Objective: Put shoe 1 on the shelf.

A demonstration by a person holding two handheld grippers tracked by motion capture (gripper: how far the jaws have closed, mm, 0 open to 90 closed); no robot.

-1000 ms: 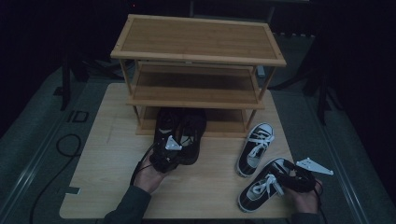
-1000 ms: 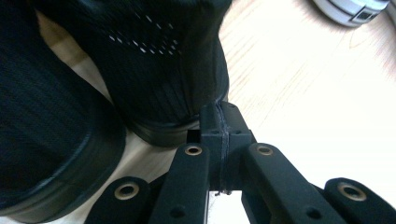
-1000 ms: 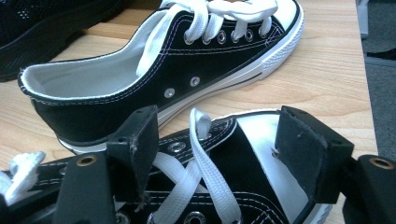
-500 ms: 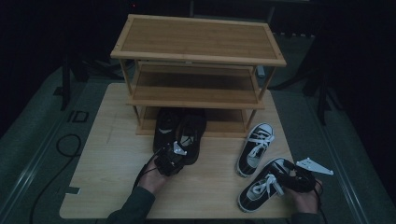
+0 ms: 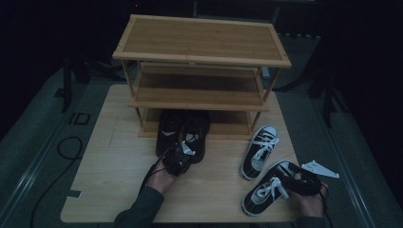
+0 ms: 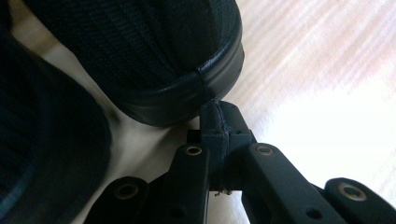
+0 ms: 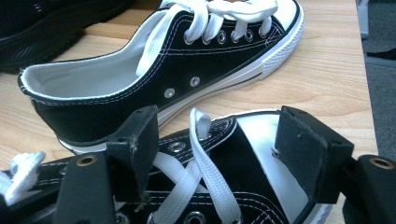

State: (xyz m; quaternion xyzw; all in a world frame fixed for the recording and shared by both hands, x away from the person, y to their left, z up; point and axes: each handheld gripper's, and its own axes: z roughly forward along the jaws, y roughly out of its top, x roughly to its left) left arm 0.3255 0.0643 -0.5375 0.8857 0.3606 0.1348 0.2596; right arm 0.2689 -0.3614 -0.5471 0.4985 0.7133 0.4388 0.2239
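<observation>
Left gripper [image 6: 219, 126] closed beside black shoe [image 6: 154, 56].

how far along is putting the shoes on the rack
Looks done: the black pair sits toe-in on the rack bottom shelf, heels sticking out. In hand: the left gripper, shut and empty, rests at a black heel; the right gripper's jaws straddle the near sneaker. Left: that sneaker and its mate, both on the table.
</observation>
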